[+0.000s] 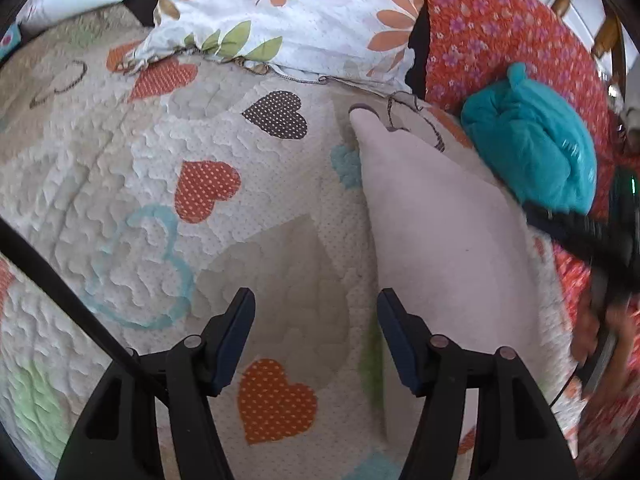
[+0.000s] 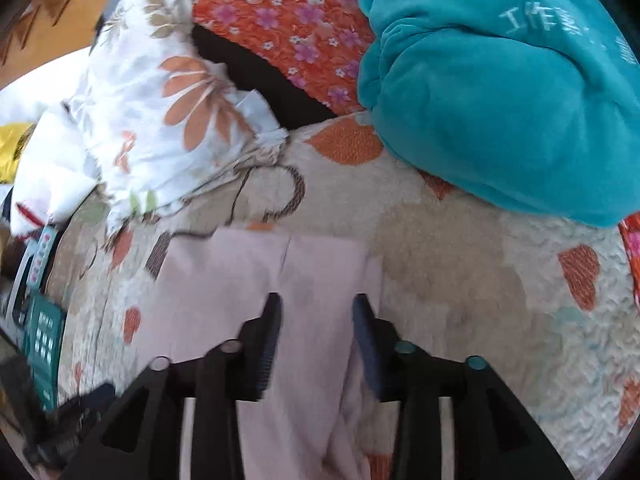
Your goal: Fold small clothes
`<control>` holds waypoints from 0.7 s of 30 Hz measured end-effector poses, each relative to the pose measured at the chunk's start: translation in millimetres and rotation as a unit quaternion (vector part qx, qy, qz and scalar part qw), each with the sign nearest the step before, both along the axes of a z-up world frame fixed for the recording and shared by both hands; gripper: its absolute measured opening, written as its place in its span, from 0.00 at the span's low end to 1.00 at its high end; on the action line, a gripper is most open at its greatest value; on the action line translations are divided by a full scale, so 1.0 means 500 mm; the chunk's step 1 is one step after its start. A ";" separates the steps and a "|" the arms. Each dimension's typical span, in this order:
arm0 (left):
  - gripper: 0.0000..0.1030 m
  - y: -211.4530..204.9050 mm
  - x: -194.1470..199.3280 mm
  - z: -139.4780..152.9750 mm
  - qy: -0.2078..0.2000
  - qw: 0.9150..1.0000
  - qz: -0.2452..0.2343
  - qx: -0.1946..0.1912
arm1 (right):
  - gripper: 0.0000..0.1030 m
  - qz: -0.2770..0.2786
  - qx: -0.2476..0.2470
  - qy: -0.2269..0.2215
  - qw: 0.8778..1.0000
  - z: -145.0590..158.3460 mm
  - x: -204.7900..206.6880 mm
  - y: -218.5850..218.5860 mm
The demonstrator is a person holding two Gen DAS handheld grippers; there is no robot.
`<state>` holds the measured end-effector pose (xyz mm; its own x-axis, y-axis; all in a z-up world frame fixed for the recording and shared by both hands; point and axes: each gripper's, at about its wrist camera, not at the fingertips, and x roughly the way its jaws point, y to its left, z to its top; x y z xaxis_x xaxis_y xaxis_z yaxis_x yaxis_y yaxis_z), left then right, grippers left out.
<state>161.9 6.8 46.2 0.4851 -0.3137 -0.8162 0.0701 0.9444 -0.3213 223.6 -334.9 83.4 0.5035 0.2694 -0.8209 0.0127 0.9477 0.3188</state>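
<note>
Pale pink garment [image 2: 276, 280] lies flat on the heart-patterned quilt [image 1: 132, 168]; right gripper [image 2: 316, 312] hovers above it released, left gripper [image 1: 316, 308] released beside it.

Heart-patterned quilt [image 1: 120, 168], floral pillow [image 1: 280, 12], red flowered fabric [image 1: 492, 28], remote controls [image 2: 44, 332]

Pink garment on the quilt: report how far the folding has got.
Done: the pale pink garment lies flat on the heart-print quilt, apparently folded into a long strip. In hand: nothing; the left gripper and right gripper both stand open, the right above the pink cloth. Left: probably another fold, and the teal garment is still bunched.
</note>
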 end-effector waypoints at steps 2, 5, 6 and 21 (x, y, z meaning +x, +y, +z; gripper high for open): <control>0.68 -0.001 0.002 -0.005 0.008 1.000 0.005 -0.028 | 0.64 -0.004 0.007 0.005 1.000 -0.005 -0.032 -0.010; 0.72 -0.027 0.006 -0.021 0.023 0.998 -0.012 -0.055 | 0.73 -0.006 0.036 0.022 0.999 -0.035 -0.077 -0.031; 0.73 -0.039 0.006 -0.027 0.027 0.998 -0.020 -0.057 | 0.74 -0.004 0.058 0.031 0.998 -0.054 -0.088 -0.035; 0.19 -0.136 -0.079 0.010 0.027 0.994 -0.104 -0.031 | 0.32 -0.042 0.290 0.080 0.953 -0.157 -0.162 -0.019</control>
<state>122.7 -61.1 51.2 0.3609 -0.4537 -0.8148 0.2423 0.8893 -0.3878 142.6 -344.2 5.1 0.4243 0.6651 -0.6145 0.1722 0.6070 0.7758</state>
